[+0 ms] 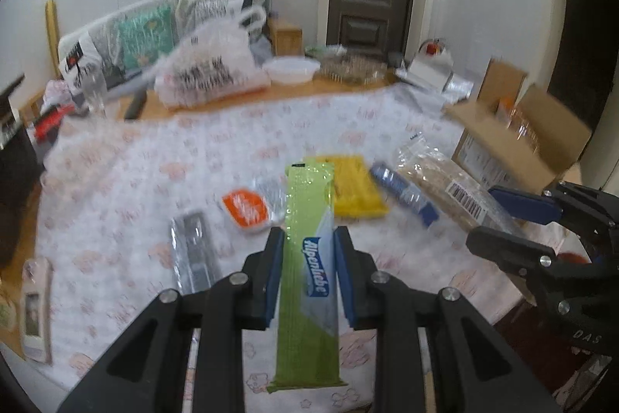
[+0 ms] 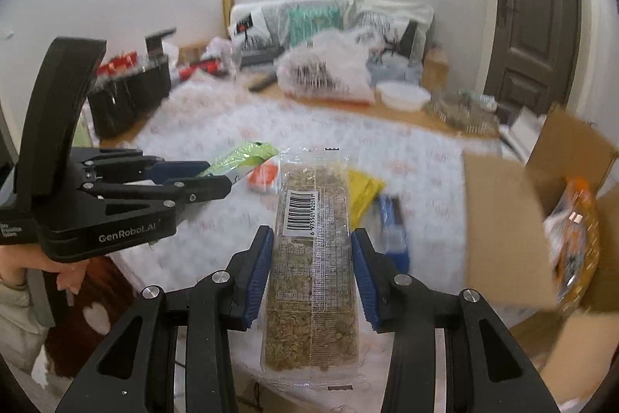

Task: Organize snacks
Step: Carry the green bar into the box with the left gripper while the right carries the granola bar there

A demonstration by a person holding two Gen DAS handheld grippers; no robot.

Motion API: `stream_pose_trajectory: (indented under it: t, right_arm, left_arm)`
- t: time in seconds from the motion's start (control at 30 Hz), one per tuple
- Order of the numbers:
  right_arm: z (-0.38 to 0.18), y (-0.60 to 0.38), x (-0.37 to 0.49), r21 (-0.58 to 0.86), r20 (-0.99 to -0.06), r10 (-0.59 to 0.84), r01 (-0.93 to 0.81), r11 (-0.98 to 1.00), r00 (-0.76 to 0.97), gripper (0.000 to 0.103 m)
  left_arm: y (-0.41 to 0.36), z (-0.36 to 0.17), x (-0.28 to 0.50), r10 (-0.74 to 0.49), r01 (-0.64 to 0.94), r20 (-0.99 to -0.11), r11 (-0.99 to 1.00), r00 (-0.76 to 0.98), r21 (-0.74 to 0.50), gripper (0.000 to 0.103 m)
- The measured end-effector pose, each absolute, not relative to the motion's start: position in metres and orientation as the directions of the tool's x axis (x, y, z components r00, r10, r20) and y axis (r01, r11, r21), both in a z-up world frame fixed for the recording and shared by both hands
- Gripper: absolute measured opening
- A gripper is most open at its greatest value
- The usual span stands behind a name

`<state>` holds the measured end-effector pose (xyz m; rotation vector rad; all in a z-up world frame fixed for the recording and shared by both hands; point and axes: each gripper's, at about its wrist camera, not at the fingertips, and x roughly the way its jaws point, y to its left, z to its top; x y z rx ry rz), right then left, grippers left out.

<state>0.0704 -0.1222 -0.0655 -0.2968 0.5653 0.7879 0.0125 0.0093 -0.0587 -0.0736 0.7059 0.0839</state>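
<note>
My left gripper point(image 1: 309, 239) is shut on a long green Alpenliebe candy pack point(image 1: 307, 258) and holds it above the table; it shows in the right wrist view point(image 2: 216, 173) with the green pack point(image 2: 243, 157). My right gripper point(image 2: 311, 239) is shut on a clear pack of brown cereal bar with a barcode point(image 2: 313, 269); the same pack shows in the left wrist view point(image 1: 445, 184). On the cloth lie a yellow pack point(image 1: 356, 188), a blue pack point(image 1: 406, 192), an orange-and-white pack point(image 1: 245, 208) and a grey pack point(image 1: 193, 250).
An open cardboard box point(image 2: 541, 204) with orange snack bags inside stands at the table's right edge. A white plastic bag point(image 1: 209, 68), a white bowl point(image 1: 292, 70) and a wire basket point(image 1: 352, 66) sit at the far side. A remote point(image 1: 35, 308) lies at the left.
</note>
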Motion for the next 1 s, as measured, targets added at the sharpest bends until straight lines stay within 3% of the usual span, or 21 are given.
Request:
stream_pose_trajectory:
  t: [0.17, 0.5, 0.7, 1.0]
  right_arm:
    - [-0.03, -0.149, 0.074, -0.049, -0.513, 0.606, -0.726, 0.686, 0.608, 0.036]
    - [-0.006, -0.25, 0.127, -0.05, -0.46, 0.47, -0.55, 0.834, 0.754, 0.036]
    - [-0.022, -0.29, 0.169, -0.057, -0.512, 0.384, -0.476, 0.878, 0.769, 0.036]
    - [-0.041, -0.315, 0.2, -0.057, -0.553, 0.343, -0.445, 0.894, 0.759, 0.036]
  left_arm:
    - [-0.014, -0.013, 0.018, 0.049, -0.07, -0.589, 0.998, 0.806, -0.012, 0.023]
    - [-0.124, 0.04, 0.083, -0.099, 0.123, -0.536, 0.992, 0.839, 0.01, 0.023]
    - [-0.193, 0.034, 0.136, -0.215, 0.247, -0.585, 0.969, 0.782, -0.026, 0.023]
    - [-0.239, 0.008, 0.183, -0.23, 0.26, -0.653, 0.964, 0.721, -0.052, 0.023]
